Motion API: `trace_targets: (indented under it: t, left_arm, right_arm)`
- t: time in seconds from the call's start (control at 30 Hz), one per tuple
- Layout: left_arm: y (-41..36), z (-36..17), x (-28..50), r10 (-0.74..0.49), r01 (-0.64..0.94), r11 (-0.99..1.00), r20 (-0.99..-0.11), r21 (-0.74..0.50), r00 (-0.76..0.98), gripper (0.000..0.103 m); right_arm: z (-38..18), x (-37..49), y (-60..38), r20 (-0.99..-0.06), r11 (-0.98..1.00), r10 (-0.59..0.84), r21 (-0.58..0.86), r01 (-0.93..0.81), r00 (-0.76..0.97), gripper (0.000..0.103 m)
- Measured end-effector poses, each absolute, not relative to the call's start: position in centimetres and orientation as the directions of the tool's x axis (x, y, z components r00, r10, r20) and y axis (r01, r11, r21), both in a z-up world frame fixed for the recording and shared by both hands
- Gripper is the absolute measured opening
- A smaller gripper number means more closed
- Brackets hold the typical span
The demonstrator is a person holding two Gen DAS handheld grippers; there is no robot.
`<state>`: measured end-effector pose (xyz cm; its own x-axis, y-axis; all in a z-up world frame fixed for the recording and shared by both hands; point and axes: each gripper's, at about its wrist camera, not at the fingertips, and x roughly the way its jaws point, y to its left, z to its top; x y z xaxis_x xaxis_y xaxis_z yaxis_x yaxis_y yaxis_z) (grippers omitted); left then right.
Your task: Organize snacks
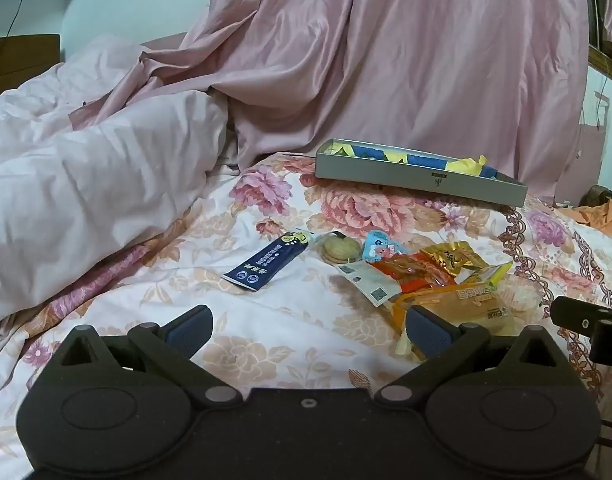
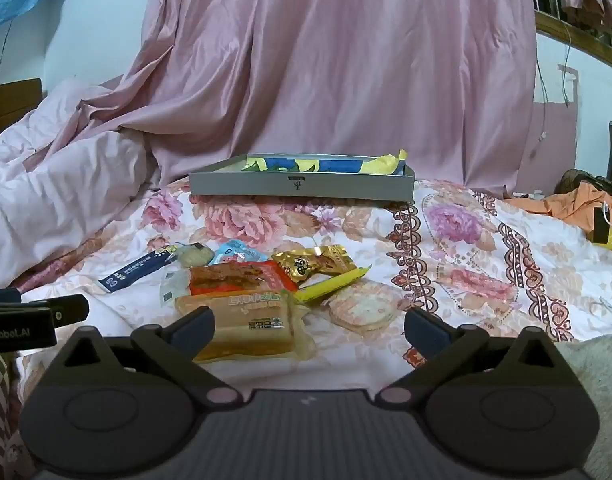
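Both the left gripper (image 1: 308, 330) and right gripper (image 2: 306, 330) hold jaws wide apart, empty; the snack pile (image 2: 265, 284) lies just ahead, the grey box (image 2: 301, 186) beyond.

The bed (image 2: 458, 240) is covered by a matt, soft cloth printed with flowers; behind it a pink curtain (image 2: 346, 80) of smooth, faintly shiny cloth is hung in folds; a pale, creased duvet (image 1: 85, 168) of matt cloth is heaped beside it. The grey box (image 2: 301, 188) looks like matt card, its inside lined with crumpled yellow and blue paper. The snack packets are wrapped in glossy plastic film: a clear-wrapped bread (image 2: 245, 328), a gold foil-like packet (image 2: 318, 266), a dark blue sachet (image 1: 265, 262). Each claw, left (image 1: 308, 330) and right (image 2: 308, 330), is of matt black plastic; its pads (image 1: 428, 330) appear bluish and finely ribbed.
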<state>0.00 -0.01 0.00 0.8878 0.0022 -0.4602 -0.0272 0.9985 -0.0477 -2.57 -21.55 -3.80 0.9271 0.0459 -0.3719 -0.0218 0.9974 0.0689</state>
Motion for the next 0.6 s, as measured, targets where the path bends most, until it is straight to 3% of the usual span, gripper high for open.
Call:
trace_targets:
  t: [0.6]
  left_arm:
    - [-0.05,0.01,-0.04,-0.002,-0.024,0.998,-0.461,-0.05,0.888,0.102]
  right_arm:
    - [-3.87,-2.61,-21.6,-0.374,0.997,0.05,0.075,-0.024,0.926,0.103]
